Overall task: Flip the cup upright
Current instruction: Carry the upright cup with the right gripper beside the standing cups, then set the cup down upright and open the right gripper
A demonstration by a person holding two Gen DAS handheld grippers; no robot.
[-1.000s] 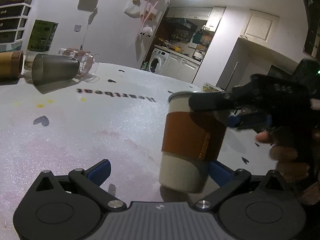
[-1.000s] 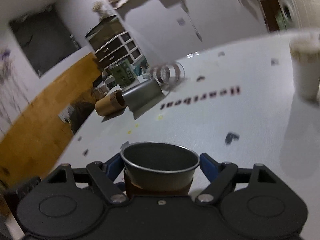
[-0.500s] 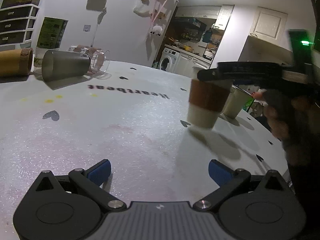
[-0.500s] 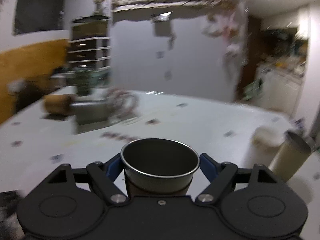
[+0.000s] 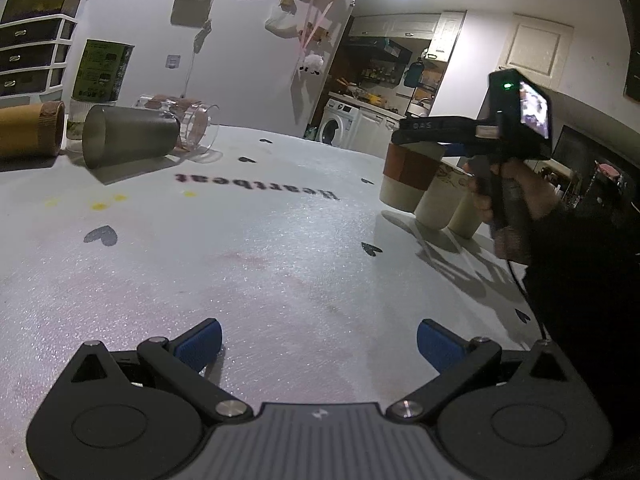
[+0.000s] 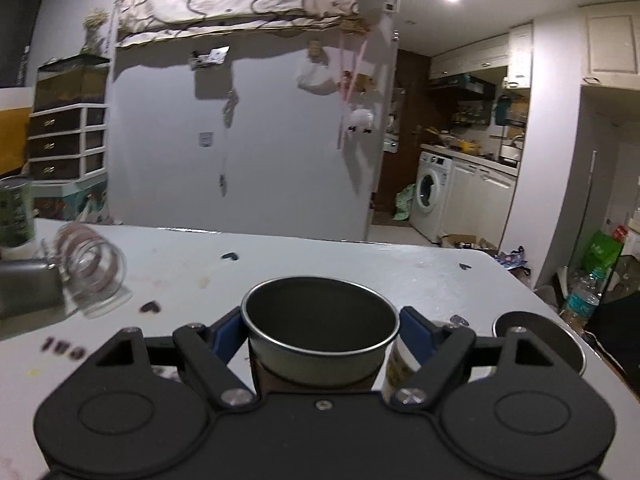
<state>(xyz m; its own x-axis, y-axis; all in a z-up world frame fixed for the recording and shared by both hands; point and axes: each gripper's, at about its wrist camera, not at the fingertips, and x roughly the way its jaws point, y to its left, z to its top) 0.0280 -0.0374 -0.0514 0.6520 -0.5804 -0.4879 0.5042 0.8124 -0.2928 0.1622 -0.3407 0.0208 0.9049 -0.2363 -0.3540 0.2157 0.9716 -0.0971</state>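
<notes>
Brown-sleeved and pale below, the cup (image 5: pixel 408 178) stands mouth up at the far right of the table (image 5: pixel 280 264), pinched near its rim between the blue pads of the right gripper (image 6: pixel 322 330), whose jaws are pressed against its sides. Seen from the left wrist its base looks to be on or just above the tabletop, close beside two other upright cups (image 5: pixel 438 200); whether it has touched down I cannot tell. Judging by this, the flip itself is done, and what remains is to let go and draw the gripper back. The left gripper (image 5: pixel 318 340) hovers low over bare table with its jaws spread wide and nothing between them. Across the table a grey metal cup (image 5: pixel 128 140), a clear glass (image 5: pixel 196 128) and a wooden tube (image 5: pixel 30 128) lie on their sides, possibly waiting their turn. From the right wrist only the cup's dark inside and rim show; its base is hidden behind the gripper body.
</notes>
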